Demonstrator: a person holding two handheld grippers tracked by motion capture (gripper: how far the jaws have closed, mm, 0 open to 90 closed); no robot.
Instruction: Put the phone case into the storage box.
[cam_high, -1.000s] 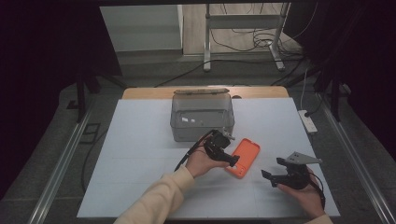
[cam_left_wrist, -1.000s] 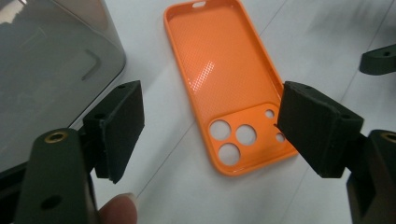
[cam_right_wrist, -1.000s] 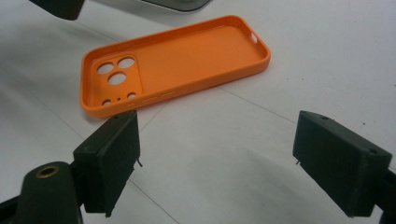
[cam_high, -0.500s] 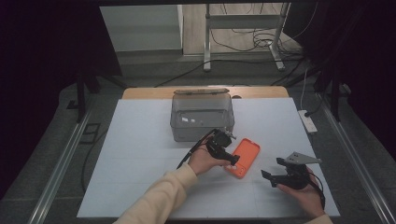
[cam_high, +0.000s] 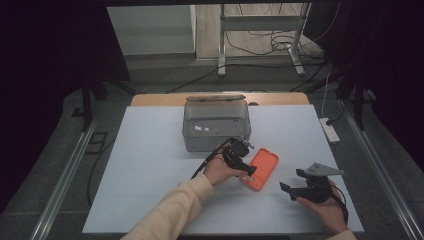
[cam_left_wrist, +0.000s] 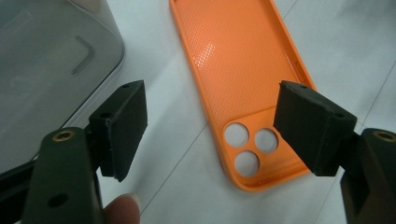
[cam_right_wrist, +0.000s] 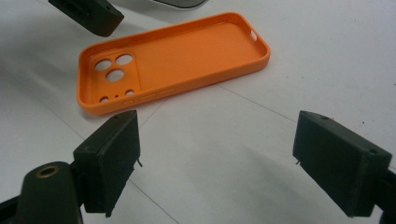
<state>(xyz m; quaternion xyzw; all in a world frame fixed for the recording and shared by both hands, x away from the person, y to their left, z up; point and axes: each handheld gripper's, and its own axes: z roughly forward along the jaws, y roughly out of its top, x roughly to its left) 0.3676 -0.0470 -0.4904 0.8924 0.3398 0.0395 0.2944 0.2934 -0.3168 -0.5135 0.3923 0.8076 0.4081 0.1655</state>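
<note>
Hardly anything has shifted since a second ago: my left tool (cam_high: 248, 170) has crept a touch along the case (cam_high: 262, 169), its jaws just closing slightly, and the right one has not budged. Going from the left, a clear box (cam_high: 216, 125) stands on the tabletop (cam_high: 145, 150) just behind and left of the case. My left tool sits low over the case's near-left camera-hole end, jaws spread, one pad (cam_left_wrist: 310, 126) above the case's edge and the other off to the side over bare tabletop, nothing pinched yet. The case lies flat, hollow side up. Well right of the case my right tool (cam_high: 292, 181) waits, jaws spread and empty. I judge I'm lining up the grasp; next I must straddle one rim and close.
</note>
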